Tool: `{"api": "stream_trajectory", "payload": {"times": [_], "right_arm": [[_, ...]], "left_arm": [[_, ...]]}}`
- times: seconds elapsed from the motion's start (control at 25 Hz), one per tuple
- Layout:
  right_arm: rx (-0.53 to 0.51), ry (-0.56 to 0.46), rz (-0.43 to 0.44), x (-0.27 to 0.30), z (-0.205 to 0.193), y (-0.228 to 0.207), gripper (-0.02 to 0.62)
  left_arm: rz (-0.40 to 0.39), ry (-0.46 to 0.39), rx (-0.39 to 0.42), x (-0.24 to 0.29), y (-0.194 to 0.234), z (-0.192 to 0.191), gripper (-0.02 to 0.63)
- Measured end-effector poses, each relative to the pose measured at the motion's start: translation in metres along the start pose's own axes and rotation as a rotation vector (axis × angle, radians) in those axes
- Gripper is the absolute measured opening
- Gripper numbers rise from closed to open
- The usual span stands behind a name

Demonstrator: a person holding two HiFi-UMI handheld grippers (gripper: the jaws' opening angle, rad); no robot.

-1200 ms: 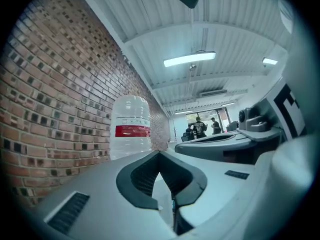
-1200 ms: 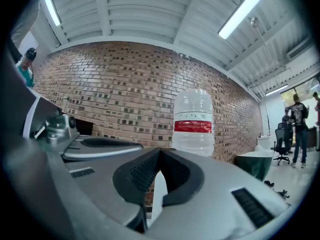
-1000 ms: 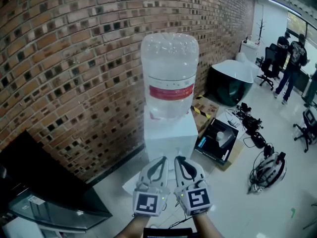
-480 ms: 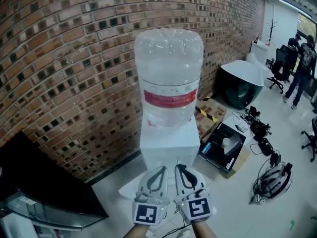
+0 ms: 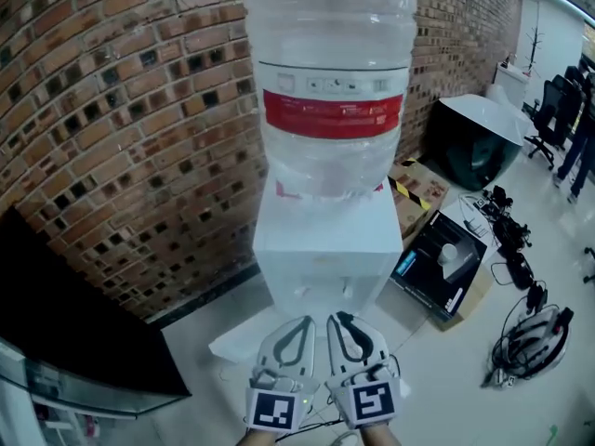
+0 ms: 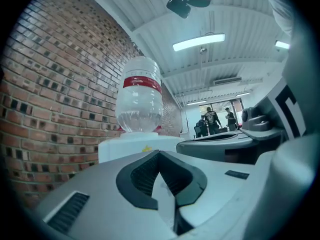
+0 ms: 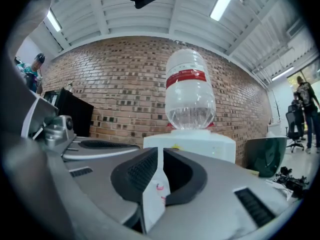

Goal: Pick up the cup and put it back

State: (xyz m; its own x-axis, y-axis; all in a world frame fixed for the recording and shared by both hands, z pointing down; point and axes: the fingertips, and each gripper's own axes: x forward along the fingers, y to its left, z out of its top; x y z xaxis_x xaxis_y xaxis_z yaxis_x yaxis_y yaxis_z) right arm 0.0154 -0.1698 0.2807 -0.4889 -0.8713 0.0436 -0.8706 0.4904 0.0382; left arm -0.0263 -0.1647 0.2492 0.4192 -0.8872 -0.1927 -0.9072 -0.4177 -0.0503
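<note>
A white water dispenser [image 5: 321,249] with a big clear bottle [image 5: 330,82] stands against the brick wall, straight ahead of both grippers. My left gripper [image 5: 303,323] and right gripper [image 5: 337,320] are held side by side just in front of its base. In the right gripper view a flattened white paper cup [image 7: 155,194] with red print sits between the jaws of the right gripper [image 7: 160,153], and those jaws are opening slightly. The left gripper [image 6: 159,154] has its jaws together, with only a pale sliver showing between them. No other cup shows.
A black cabinet [image 5: 65,323] stands at the left. On the floor to the right are an open black box [image 5: 442,263], a helmet with cables [image 5: 530,342] and a dark round tub [image 5: 474,137]. A person [image 5: 581,147] is far off at the right.
The dispenser and bottle have grown larger and nearer in the head view. Both grippers stay side by side low in the frame.
</note>
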Motion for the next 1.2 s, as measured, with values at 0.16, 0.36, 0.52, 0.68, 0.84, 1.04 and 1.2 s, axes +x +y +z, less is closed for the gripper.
{"api": "stream_trajectory", "payload": {"times": [0.16, 0.36, 0.52, 0.68, 0.84, 1.04, 1.2], "right_arm": [[0.019, -0.009, -0.005, 0.009, -0.068, 0.001, 0.072], [0.006, 0.011, -0.033, 0.02, -0.159, -0.002, 0.072], [0.005, 0.022, -0.051, 0.025, -0.219, -0.004, 0.072], [0.029, 0.041, -0.047, 0.036, -0.277, -0.005, 0.11], [0.025, 0.064, -0.049, 0.048, -0.332, -0.01, 0.11], [0.044, 0.062, -0.053, 0.069, -0.396, -0.023, 0.161], [0.054, 0.065, -0.066, 0.089, -0.449, -0.035, 0.224]], "left_arm": [[-0.018, -0.007, 0.008, -0.005, -0.002, -0.064, 0.003], [-0.025, -0.005, -0.01, -0.013, -0.003, -0.153, 0.005], [-0.038, 0.023, -0.007, -0.02, -0.007, -0.216, 0.005], [-0.042, 0.014, -0.033, -0.023, -0.006, -0.269, 0.005], [-0.05, 0.039, -0.036, -0.024, -0.005, -0.324, 0.038], [-0.047, 0.039, -0.023, -0.017, -0.002, -0.382, 0.037], [-0.056, 0.028, -0.014, -0.011, 0.0, -0.421, 0.037]]}}
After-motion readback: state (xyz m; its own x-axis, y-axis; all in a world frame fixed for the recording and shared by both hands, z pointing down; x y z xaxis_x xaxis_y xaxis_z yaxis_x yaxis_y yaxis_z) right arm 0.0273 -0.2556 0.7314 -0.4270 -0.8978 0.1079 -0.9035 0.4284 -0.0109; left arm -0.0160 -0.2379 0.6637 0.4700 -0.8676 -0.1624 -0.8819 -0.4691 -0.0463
